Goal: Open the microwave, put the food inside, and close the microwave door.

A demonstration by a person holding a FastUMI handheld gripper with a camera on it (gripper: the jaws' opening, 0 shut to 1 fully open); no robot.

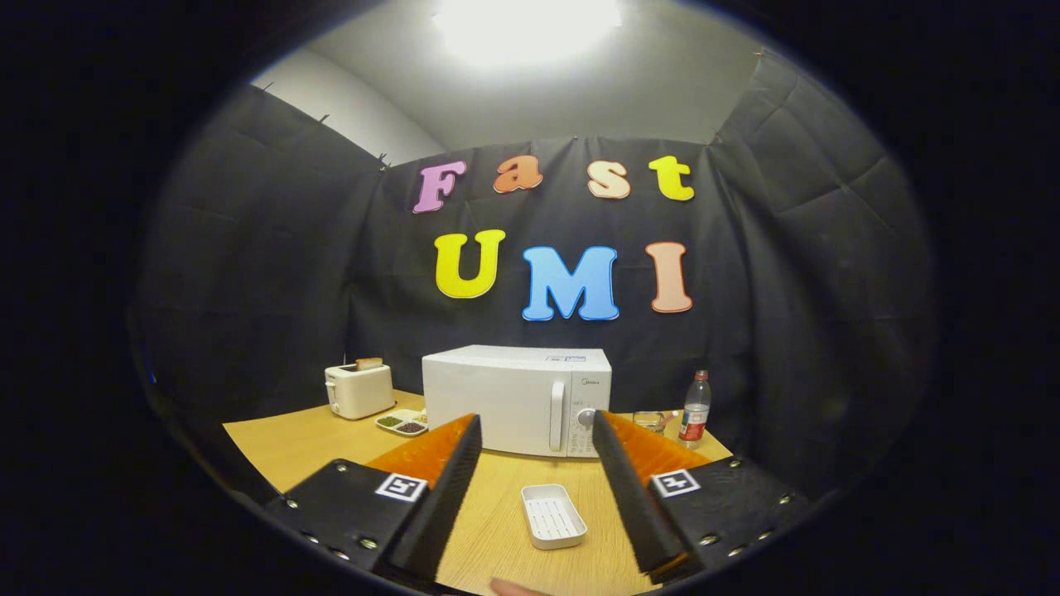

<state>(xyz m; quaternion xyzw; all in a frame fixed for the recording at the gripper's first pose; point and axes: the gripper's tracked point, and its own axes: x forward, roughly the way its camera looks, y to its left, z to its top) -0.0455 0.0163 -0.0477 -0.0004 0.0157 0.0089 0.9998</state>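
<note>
Spreading across the booth under black cloth walls and a bright ceiling light: a pale wooden table [331, 443]. Sitting at its far side, squarely ahead of the fingers and beyond them: the white microwave [505, 397], door shut, vertical handle [557, 415] and dial facing this way, likely placed so for a straight approach to the handle. Hovering low over the near table: the gripper [537, 443], fingers spread wide apart, holding nothing, seemingly readying for the door. Lying between the fingers, just below their tips: a small white tray [553, 516], ribbed inside, contents hard to tell, probably the food dish waiting within easy reach. Standing left of the microwave: a toaster [359, 390] with bread poking up, and a divided dish [402, 423] just beside. Standing to the right: a bottle [695, 409] and something glassy [648, 420], unclear. Sitting in the direct path to the handle: only the tray, so needing a pass above it. Peeking in at the near edge: a fingertip [513, 588].
</note>
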